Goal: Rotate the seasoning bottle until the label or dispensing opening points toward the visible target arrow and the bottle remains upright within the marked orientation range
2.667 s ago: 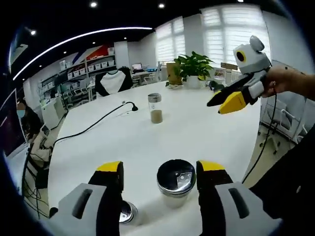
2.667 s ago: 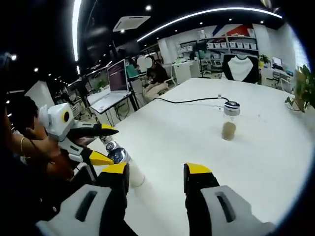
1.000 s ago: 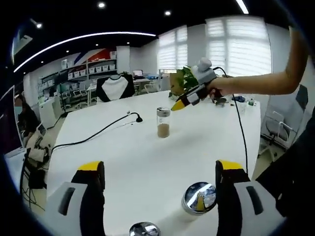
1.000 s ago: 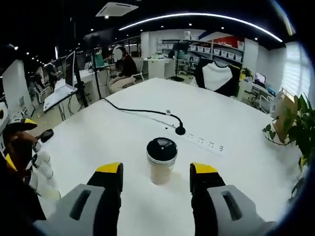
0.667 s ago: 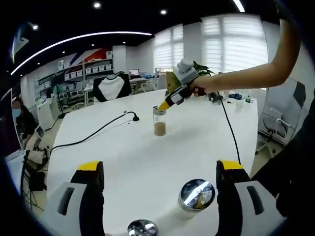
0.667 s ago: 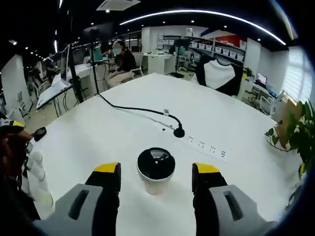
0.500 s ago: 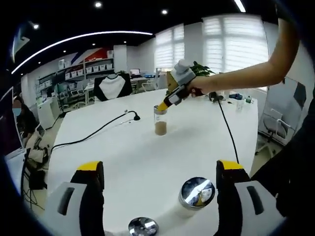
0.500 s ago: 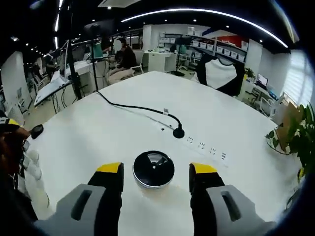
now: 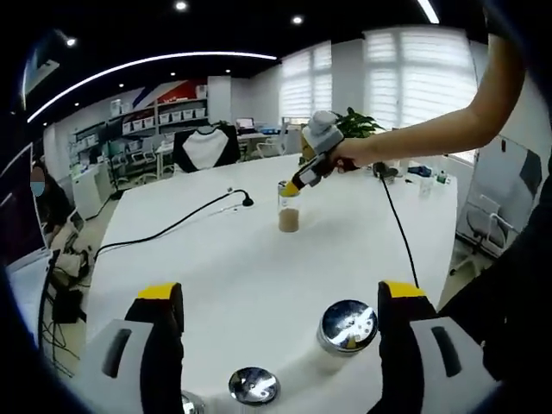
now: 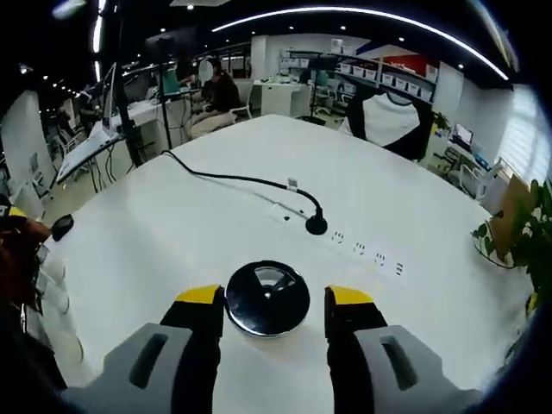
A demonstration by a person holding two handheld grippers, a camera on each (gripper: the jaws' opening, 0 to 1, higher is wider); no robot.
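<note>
The seasoning bottle (image 9: pixel 288 212), clear glass with brown powder, stands upright far out on the white table (image 9: pixel 224 259). My right gripper (image 9: pixel 293 185), held by a person's outstretched arm (image 9: pixel 431 134), hangs over its top. In the right gripper view I look down on the bottle's dark round lid (image 10: pixel 267 297). My right gripper (image 10: pixel 274 297) straddles that lid with its jaws close on both sides, a thin gap still showing at the right one. My left gripper (image 9: pixel 278 293) is wide open near the table's front edge, holding nothing.
A chrome-lidded jar (image 9: pixel 348 321) stands just inside my left gripper's right jaw, and another chrome lid (image 9: pixel 250 385) sits lower down. A black cable (image 10: pixel 233 181) ends at a round plug (image 10: pixel 316 226) beyond the bottle. A potted plant (image 9: pixel 358 125) is at the table's far end.
The right gripper has come down over the far bottle, and its jaws have narrowed around the lid. The left gripper has stayed wide open, and its view has shifted slightly.
</note>
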